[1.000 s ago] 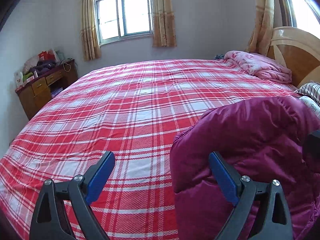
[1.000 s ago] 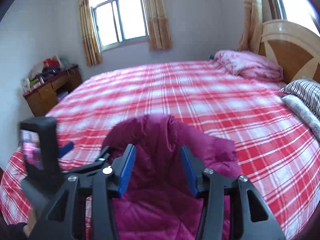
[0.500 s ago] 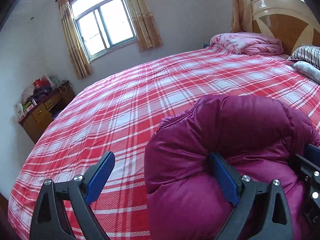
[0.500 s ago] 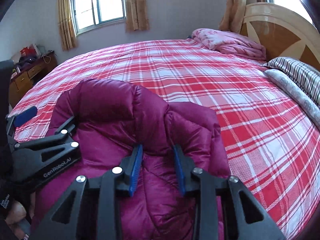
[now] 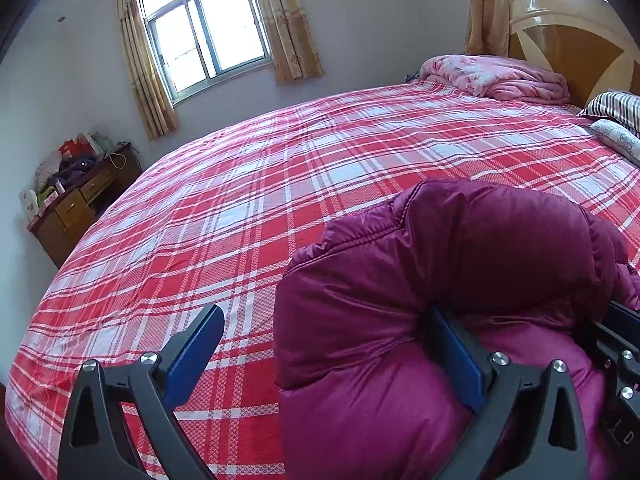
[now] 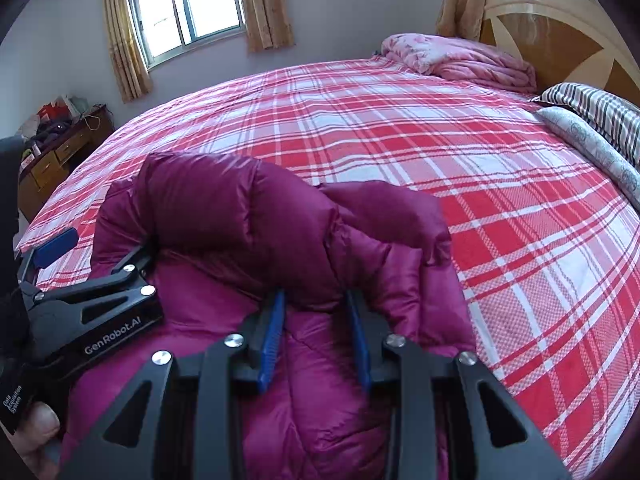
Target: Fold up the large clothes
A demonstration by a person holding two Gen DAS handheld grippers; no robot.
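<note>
A puffy magenta jacket [image 6: 248, 216] lies bunched on the plaid bed [image 6: 400, 136]. The right tongs [image 6: 316, 320] pinch a jacket fold, having just narrowed. The left tongs [image 5: 328, 344] gape wide beside them, gripping nothing.

Both grippers sink toward the bed; the right gripper [image 6: 316, 320], jaws just narrowed, now pinches a fold of the jacket [image 6: 248, 216], which slumps lower.
</note>
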